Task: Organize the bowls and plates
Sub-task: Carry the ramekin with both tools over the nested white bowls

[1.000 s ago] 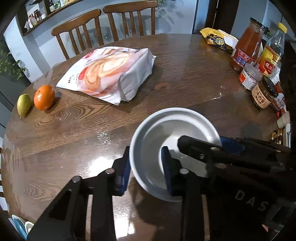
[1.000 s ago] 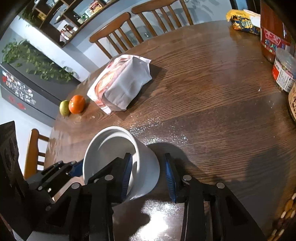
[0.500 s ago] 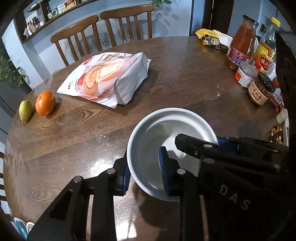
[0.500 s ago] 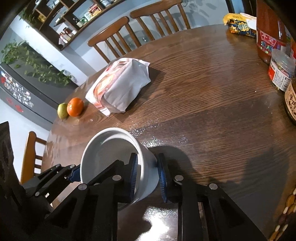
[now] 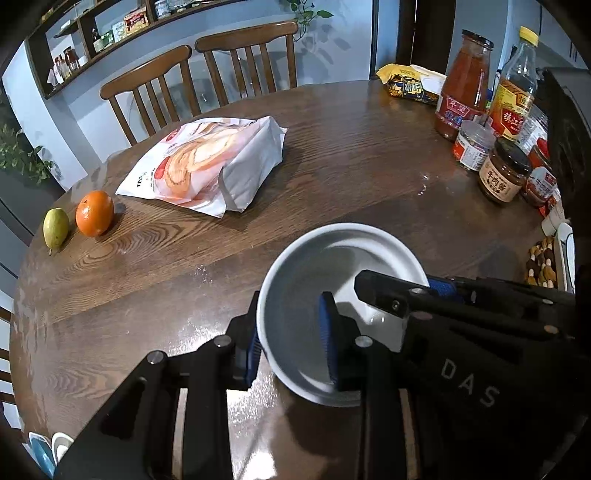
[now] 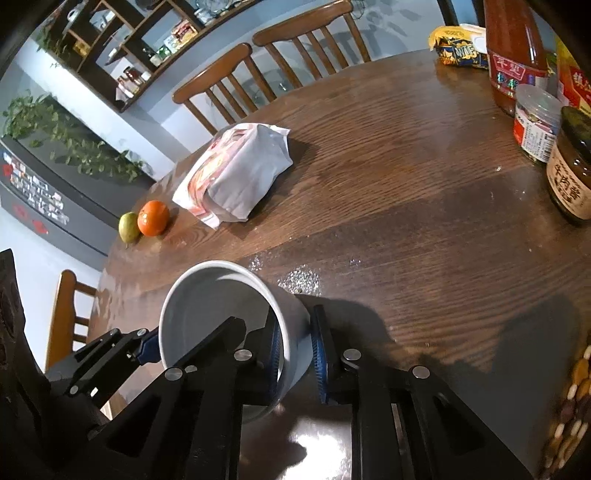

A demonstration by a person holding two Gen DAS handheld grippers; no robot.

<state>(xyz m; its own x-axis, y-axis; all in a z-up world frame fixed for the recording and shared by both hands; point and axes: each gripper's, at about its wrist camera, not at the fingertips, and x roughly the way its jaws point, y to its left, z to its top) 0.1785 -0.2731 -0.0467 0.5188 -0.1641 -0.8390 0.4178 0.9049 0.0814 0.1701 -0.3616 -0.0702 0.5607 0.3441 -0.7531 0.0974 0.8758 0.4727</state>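
Both grippers' fingers have closed, left gripper (image 5: 291,338) and right gripper (image 6: 295,354) pinching opposite walls of the white bowl (image 5: 332,280).

Bowl (image 5: 306,317) near rim and underside are hidden by gripper bodies in both views. Beaded mat (image 6: 569,402) is cut by the frame edge at right. Blue-white dishes (image 5: 48,448) at bottom-left are barely seen, type can't be told. Shelf items (image 5: 129,22) too small to ID.

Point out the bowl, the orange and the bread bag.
bowl (image 5: 306,295): left wrist view, inner wall.
orange (image 5: 94,213): left wrist view, middle of its skin.
bread bag (image 5: 199,158): left wrist view, printed front.
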